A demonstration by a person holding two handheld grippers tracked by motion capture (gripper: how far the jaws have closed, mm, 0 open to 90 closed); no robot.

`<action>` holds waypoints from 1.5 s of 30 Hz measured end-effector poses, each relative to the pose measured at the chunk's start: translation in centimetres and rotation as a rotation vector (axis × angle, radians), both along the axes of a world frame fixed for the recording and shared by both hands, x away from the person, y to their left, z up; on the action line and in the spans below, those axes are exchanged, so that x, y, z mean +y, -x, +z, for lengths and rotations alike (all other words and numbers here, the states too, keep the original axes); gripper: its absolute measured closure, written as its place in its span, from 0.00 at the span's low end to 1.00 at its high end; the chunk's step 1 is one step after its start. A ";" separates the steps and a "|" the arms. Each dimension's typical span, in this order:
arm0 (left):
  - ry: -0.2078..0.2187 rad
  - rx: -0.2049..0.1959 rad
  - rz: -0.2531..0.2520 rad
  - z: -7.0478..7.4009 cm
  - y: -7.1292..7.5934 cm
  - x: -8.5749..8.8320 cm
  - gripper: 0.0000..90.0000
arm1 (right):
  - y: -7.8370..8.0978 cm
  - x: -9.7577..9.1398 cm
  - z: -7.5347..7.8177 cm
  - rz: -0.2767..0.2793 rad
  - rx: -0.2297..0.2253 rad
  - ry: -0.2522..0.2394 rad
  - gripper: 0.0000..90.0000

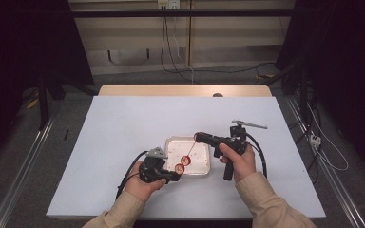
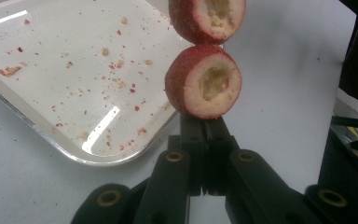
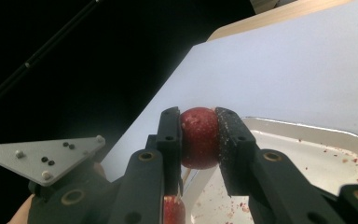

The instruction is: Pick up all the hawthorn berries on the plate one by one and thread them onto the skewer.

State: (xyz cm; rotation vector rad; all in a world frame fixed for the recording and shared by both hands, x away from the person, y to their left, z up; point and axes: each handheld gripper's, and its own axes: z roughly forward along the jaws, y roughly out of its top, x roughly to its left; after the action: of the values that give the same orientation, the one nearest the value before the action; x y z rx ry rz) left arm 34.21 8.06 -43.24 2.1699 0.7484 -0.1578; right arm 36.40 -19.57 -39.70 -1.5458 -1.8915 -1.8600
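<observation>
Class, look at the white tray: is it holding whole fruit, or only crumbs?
Only crumbs. The tray bears just red and tan specks; the fruit pieces sit on a skewer held above its edge.

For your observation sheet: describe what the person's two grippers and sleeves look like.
Both sleeves are beige. The left gripper and right gripper are black, each with a grey three-cornered plate on top and a black cable trailing. Their fingers are black, with brass-coloured pivot rings.
</observation>
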 end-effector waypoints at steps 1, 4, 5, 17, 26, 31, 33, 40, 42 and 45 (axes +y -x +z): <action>-0.007 -0.006 0.006 0.0 0.0 0.0 0.99 | 0.0 0.1 0.0 0.003 -0.001 0.003 0.81; 0.015 -0.014 0.013 0.0 0.0 0.0 0.99 | 0.1 0.3 -0.1 0.013 0.002 -0.007 0.81; 0.011 -0.020 0.021 0.0 0.0 0.0 0.99 | 0.1 0.4 -0.1 0.021 0.009 -0.007 0.81; 0.007 -0.023 0.021 -0.1 0.0 -0.1 0.99 | 0.2 0.6 -0.1 0.039 0.006 -0.013 0.81; 0.012 -0.037 -0.004 0.2 0.2 -0.4 1.00 | 0.2 0.4 -0.1 0.035 0.007 -0.009 0.81; 0.025 -0.044 -0.009 0.4 0.3 -0.4 0.99 | 0.0 0.2 -0.2 0.029 0.022 -0.012 0.81; 0.028 -0.044 -0.010 0.5 0.4 -0.3 0.99 | -0.1 0.1 -0.2 0.028 0.025 -0.016 0.81; 0.030 -0.047 -0.010 0.5 0.4 -0.4 0.99 | 0.0 0.1 -0.1 0.000 0.013 -0.024 0.80; 0.018 -0.051 -0.007 0.5 0.5 -0.4 0.99 | -0.1 0.1 -0.1 -0.003 0.018 -0.021 0.81; 0.032 -0.047 -0.014 0.4 0.5 -0.4 0.99 | 0.0 0.1 0.0 -0.003 0.021 -0.012 0.81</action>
State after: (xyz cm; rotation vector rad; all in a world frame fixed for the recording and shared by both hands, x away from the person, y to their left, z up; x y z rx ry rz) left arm 33.74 7.62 -42.79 2.1416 0.7000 -0.1252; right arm 36.42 -19.47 -39.75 -1.5587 -1.8671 -1.8451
